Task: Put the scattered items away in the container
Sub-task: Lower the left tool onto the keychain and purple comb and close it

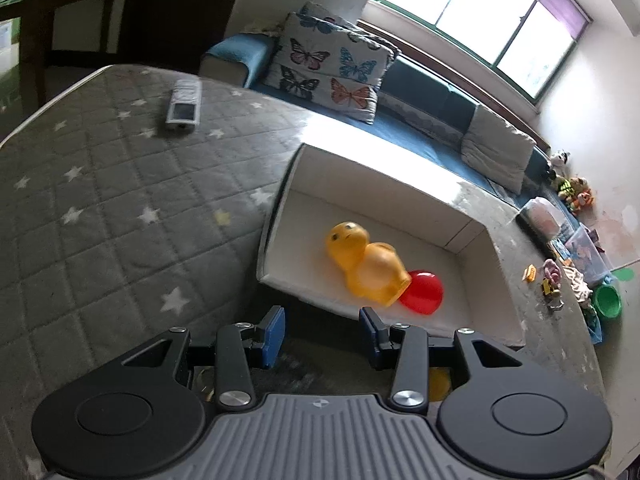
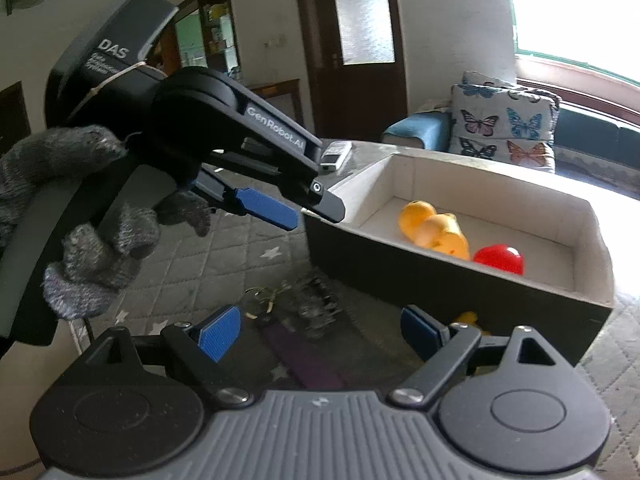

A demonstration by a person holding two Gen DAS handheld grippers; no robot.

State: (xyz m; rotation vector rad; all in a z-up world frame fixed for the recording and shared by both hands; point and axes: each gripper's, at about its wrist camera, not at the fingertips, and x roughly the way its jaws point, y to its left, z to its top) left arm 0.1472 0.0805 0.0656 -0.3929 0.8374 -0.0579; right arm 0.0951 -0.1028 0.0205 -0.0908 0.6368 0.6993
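The container (image 1: 472,236), a shallow white-lined box with dark outer walls, sits on the quilted star-pattern cover (image 1: 100,200) with its open top facing up, so items can be lowered in from above. Two items already lie on its floor: a yellow duck toy (image 1: 366,262) on its side and a red ball (image 1: 422,292) touching the duck's base. The left gripper (image 1: 322,334) hovers just short of the container's near wall with its jaws wide apart and nothing between them; this suggests it is free for a new pick. The right gripper (image 2: 320,330) is likewise spread wide and empty, aimed down at the cover in front of the box. Items remaining outside lie there: a key ring with a purple strap (image 2: 296,350) between the right fingers' line of sight, and a small yellow object (image 2: 468,317) just beside the container's outer wall, partly hidden behind the right fingertip. A remote control (image 1: 184,106) rests well apart on the far side of the cover. The gloved hand (image 2: 100,248) and the left gripper body occupy the space above the keys, which may crowd a two-handed approach. The near wall must be cleared when carrying anything in.
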